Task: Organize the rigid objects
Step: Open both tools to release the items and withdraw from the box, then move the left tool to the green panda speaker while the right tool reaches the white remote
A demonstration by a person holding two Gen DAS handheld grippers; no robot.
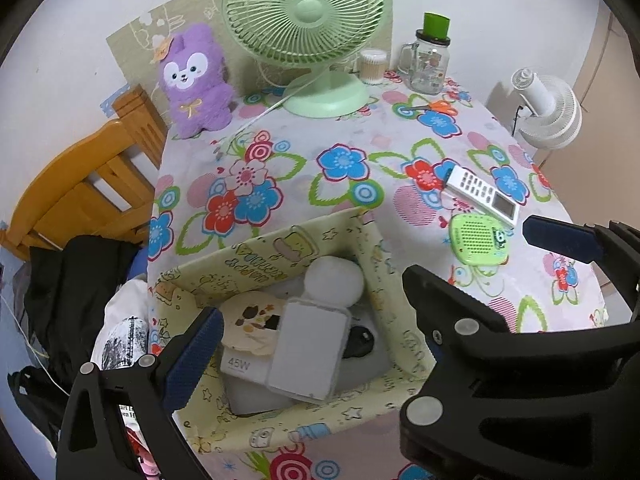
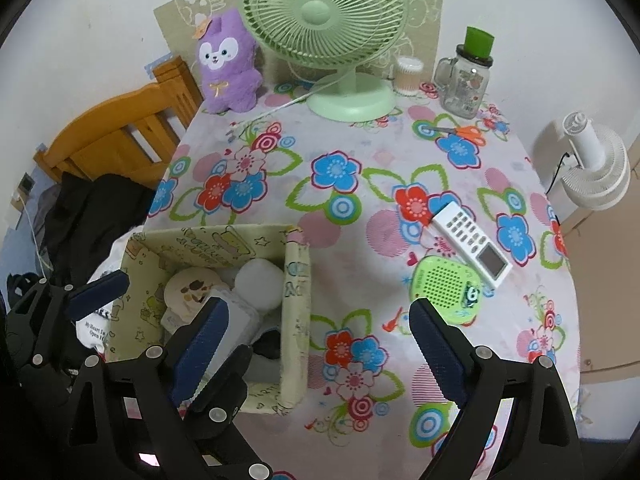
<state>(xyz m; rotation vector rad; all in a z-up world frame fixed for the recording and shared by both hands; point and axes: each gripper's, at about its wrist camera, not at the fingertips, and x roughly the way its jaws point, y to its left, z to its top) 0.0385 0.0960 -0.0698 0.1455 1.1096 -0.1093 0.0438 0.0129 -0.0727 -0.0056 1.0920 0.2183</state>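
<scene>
A pale yellow patterned storage box (image 1: 276,240) (image 2: 298,320) stands at the table's near left corner. It holds a white 45W charger (image 1: 240,366), a clear flat case (image 1: 310,350), a white round object (image 1: 334,280) (image 2: 258,282) and a round printed item (image 1: 252,322) (image 2: 192,288). A white remote (image 1: 482,194) (image 2: 472,240) and a green speaker-like gadget (image 1: 478,240) (image 2: 444,284) lie on the cloth to the right. My left gripper (image 1: 312,328) is open, hovering over the box. My right gripper (image 2: 316,328) is open and empty, above the box's right wall.
A green desk fan (image 1: 306,32) (image 2: 326,32), a purple plush (image 1: 196,80) (image 2: 228,64), a cotton-swab jar (image 1: 374,66), a glass mug jar (image 1: 430,62) (image 2: 466,80) and orange scissors (image 2: 460,132) sit at the back. A wooden chair (image 1: 80,188) stands left, a white fan (image 2: 596,164) right.
</scene>
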